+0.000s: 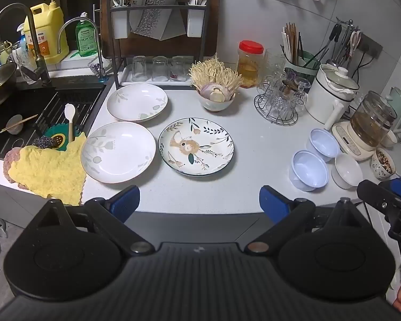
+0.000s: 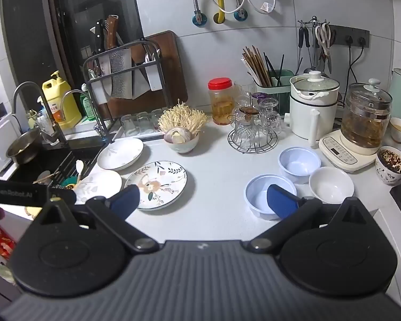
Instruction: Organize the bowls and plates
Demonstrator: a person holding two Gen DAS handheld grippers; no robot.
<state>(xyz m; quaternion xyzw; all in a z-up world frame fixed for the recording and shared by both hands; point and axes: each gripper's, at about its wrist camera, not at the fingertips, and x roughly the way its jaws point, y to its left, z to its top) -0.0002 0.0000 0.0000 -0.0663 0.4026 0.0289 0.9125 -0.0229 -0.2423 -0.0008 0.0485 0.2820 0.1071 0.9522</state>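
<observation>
Two white plates (image 1: 119, 152) (image 1: 137, 102) and a flower-patterned plate (image 1: 196, 146) lie apart on the white counter near the sink. Two light-blue bowls (image 1: 309, 170) (image 1: 324, 141) and a small white bowl (image 1: 346, 170) stand at the right. My left gripper (image 1: 199, 203) is open and empty, above the counter's front edge, short of the plates. My right gripper (image 2: 203, 200) is open and empty, above the counter between the patterned plate (image 2: 157, 180) and the near blue bowl (image 2: 259, 195); its right finger overlaps that bowl in view.
A sink (image 1: 26, 117) with a yellow cloth (image 1: 50, 168) lies at the left. A bowl of enoki mushrooms (image 1: 216, 91), a red-lidded jar (image 1: 250, 64), a glass rack (image 1: 279, 101), a white pot (image 1: 331, 93), a glass kettle (image 1: 369, 125) and a knife rack (image 1: 157, 26) stand behind.
</observation>
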